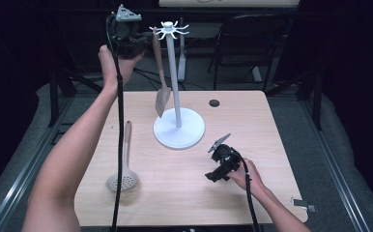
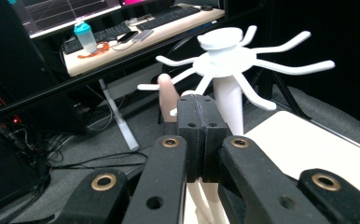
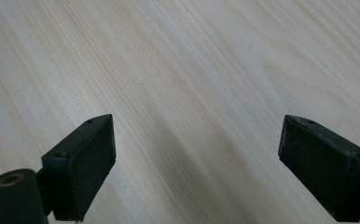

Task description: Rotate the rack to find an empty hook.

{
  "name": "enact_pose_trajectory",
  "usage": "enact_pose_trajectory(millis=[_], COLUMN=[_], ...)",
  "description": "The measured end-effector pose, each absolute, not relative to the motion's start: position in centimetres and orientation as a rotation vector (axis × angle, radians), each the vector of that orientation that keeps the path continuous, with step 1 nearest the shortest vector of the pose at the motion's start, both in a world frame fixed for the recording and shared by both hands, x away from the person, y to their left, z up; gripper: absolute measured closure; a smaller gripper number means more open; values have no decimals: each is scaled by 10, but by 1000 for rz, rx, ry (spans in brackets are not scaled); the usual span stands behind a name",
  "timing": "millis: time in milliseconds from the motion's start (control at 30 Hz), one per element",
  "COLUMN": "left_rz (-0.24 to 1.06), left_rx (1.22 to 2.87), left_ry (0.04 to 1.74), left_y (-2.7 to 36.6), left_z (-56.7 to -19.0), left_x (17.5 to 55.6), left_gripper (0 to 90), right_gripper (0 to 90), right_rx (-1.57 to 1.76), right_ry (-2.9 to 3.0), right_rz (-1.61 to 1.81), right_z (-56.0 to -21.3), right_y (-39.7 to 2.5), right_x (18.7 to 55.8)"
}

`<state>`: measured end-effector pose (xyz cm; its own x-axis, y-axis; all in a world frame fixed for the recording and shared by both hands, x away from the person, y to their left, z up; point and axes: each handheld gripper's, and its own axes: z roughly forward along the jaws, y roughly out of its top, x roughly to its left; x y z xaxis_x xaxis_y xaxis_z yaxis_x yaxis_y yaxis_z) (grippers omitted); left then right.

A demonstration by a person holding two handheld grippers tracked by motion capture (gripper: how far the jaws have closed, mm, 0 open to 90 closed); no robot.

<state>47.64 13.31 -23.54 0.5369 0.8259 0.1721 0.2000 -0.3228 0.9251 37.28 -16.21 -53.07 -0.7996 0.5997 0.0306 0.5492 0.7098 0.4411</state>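
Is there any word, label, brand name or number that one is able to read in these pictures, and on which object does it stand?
No text is readable in any view.
Monitor behind the desk: coloured lines and a grid show, any characters too blurred to read.
Keyboard on the desk: key legends too small to read.
Bottle with a blue cap: no legible label.
Spatula, white rack, slotted spoon, table: no markings visible.

The rack [image 1: 179, 128] stands on the table [image 1: 252, 125] toward the back, middle-ish. A spatula [image 1: 161, 77] hangs just left of its pole, up by the hooks. The slotted spoon [image 1: 123, 166] lies on the table front-left of the rack, well apart from it.
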Motion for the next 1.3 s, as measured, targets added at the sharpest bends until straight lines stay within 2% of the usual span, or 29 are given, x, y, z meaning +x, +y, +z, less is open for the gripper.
enact_pose_trajectory(millis=[333,467,567,767,867,1167,1300], left_rz=[771,745,717,672,661,610,606], left_rx=[1810,1825,1840,1921,1950,1998,2029], left_ry=[854,872,884,959,991,1070,1096], left_y=[143,150,154,159,161,174,180], left_z=[-245,-254,-260,-276,-288,-322,-339], left_x=[469,466,464,466,465,465,463], left_gripper=[845,797,715,408,325,160,138], right_gripper=[106,106,106,106,105,105,104], right_rx=[943,942,964,954,956,940,939], right_ry=[2796,2795,2782,2789,2789,2807,2802], right_rz=[667,669,699,684,689,662,661], right_z=[-530,-531,-532,-532,-532,-531,-532], right_y=[-163,-162,-160,-161,-161,-161,-161], right_x=[372,372,371,372,372,373,373])
